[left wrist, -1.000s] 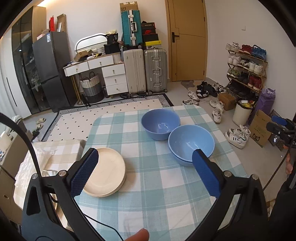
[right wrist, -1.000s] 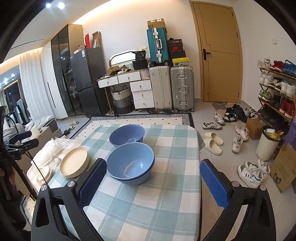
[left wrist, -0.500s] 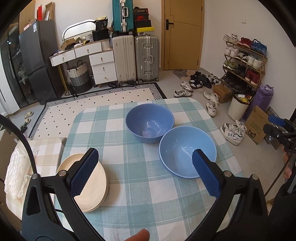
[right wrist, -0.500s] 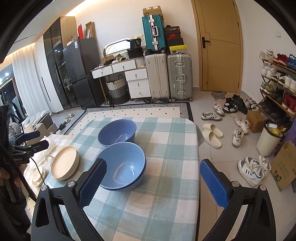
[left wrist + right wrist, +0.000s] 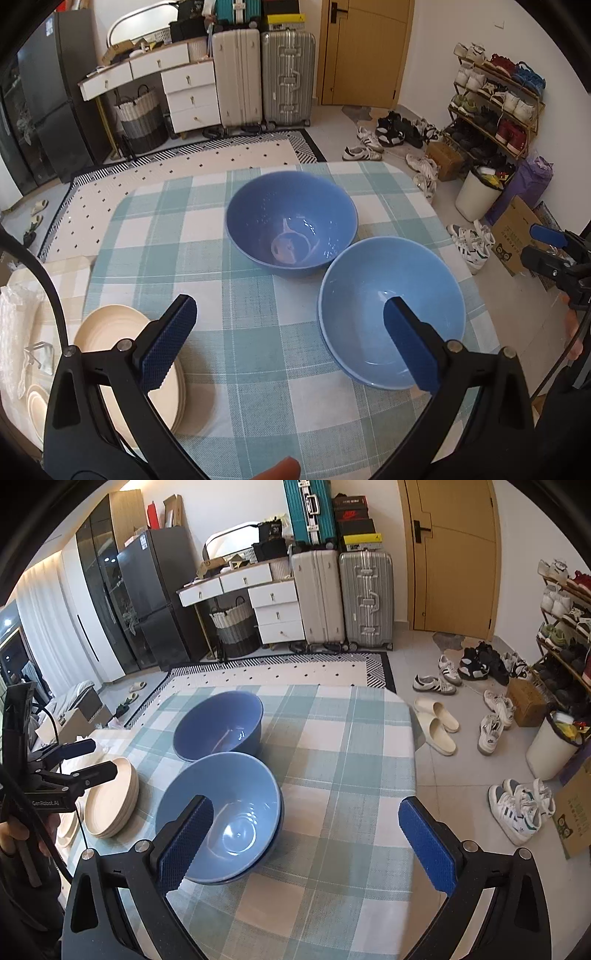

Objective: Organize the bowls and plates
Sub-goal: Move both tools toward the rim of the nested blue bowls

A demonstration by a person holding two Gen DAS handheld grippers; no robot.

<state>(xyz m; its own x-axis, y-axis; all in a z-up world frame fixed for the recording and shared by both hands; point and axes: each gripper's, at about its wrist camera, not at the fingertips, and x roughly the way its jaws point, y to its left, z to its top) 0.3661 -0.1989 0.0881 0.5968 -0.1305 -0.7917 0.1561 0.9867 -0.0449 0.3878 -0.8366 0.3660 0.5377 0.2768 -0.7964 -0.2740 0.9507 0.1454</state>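
Two claws hang spread wide and empty over the checked surface (image 5: pixel 332 775). Nearest, the right claw (image 5: pixel 306 834) has the light blue bowl (image 5: pixel 218 816) just ahead, at its left finger, so it looks nearer. Beyond, touching it, sits the darker bowl (image 5: pixel 219 725); the cream plates (image 5: pixel 122 354) lie left, under the left claw (image 5: pixel 288 343).

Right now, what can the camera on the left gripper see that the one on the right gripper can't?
Only the left wrist view shows the right gripper from outside, off the table's right edge. Only the right wrist view shows the cream slippers, the teal suitcase and the left gripper over the cream plates. Both show the darker blue bowl, the lighter blue bowl, the plates and the checked tablecloth.
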